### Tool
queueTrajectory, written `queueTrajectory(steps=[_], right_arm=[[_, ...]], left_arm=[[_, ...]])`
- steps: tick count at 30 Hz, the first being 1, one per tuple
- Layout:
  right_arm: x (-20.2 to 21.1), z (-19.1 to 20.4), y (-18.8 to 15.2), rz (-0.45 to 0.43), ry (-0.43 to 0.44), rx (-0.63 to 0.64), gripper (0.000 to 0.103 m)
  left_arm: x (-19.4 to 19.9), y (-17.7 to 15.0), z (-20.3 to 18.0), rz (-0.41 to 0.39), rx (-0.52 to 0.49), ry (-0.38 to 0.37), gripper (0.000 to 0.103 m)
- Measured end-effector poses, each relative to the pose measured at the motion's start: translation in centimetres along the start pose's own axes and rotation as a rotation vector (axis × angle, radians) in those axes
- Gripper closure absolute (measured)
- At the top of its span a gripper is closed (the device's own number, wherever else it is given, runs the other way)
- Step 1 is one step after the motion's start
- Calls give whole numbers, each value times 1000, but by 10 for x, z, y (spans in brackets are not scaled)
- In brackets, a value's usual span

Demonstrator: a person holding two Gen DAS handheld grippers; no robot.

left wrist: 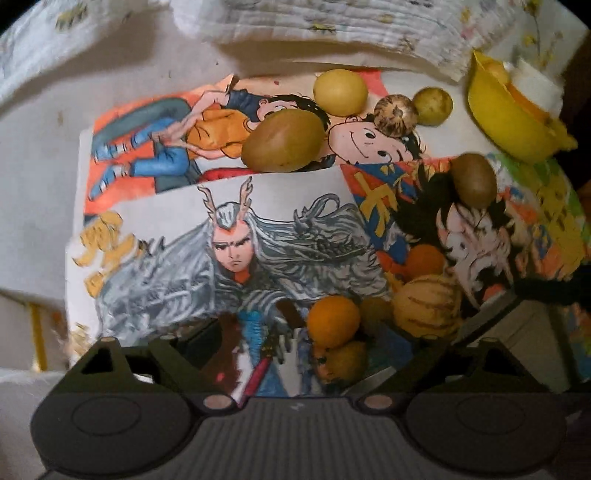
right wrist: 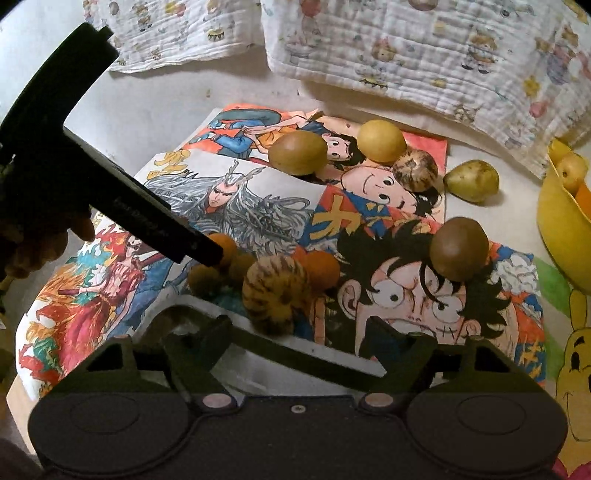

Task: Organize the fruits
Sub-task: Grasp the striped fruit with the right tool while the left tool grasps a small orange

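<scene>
Several fruits lie on cartoon drawings. A small orange fruit (left wrist: 333,320) sits close between my open left gripper's (left wrist: 328,343) fingers, with a yellowish fruit (left wrist: 347,360) under it. A striped gourd-like fruit (left wrist: 424,306) (right wrist: 277,295) lies just right of them, right in front of my open, empty right gripper (right wrist: 295,332). In the right wrist view the left gripper's finger (right wrist: 199,247) reaches the orange fruit (right wrist: 225,247). A green-brown fruit (left wrist: 284,142) (right wrist: 297,152), a yellow round fruit (left wrist: 340,92) (right wrist: 381,141), a patterned ball (left wrist: 396,114) (right wrist: 415,170), a yellow-green fruit (right wrist: 471,182) and a brown fruit (left wrist: 474,181) (right wrist: 458,249) lie farther off.
A yellow bowl (right wrist: 561,236) (left wrist: 506,122) at the right holds fruit. Printed quilted cloths (right wrist: 424,48) (left wrist: 332,22) lie along the back. A white block's edge (right wrist: 295,339) runs under the right gripper. Cartoon sheets (left wrist: 221,240) cover the table.
</scene>
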State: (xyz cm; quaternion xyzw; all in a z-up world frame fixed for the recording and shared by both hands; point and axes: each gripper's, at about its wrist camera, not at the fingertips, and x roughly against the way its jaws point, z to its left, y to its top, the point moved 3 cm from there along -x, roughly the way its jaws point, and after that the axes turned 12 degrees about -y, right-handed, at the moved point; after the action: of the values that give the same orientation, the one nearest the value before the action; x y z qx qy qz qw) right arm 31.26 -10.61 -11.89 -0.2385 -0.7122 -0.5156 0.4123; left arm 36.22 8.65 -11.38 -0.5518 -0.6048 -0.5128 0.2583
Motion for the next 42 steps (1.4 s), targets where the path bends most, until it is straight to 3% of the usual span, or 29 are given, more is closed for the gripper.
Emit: queueTrajectory(steps=[5,8,20,25,33,42], right_arm=[[-11,4,8,11,-1,-3,27],[-18,7,11,23,0,-2,37],[-35,20,19,50,16,9,48],[-39,23,22,54,12,29,48],[-47,25,24,78,19,45,48],[-44,22,21,54,32,20,49]], left_arm=[[-7,1,3,17,40,-28,24],[-9,3,6,23,57,-48,31],[-11,7,13,13,108,-166,60],[-14,11,16,4,140,-197,67],[-15,11,20,-5,196,-210,67],[-4,2,17,-51,251,-180,67]])
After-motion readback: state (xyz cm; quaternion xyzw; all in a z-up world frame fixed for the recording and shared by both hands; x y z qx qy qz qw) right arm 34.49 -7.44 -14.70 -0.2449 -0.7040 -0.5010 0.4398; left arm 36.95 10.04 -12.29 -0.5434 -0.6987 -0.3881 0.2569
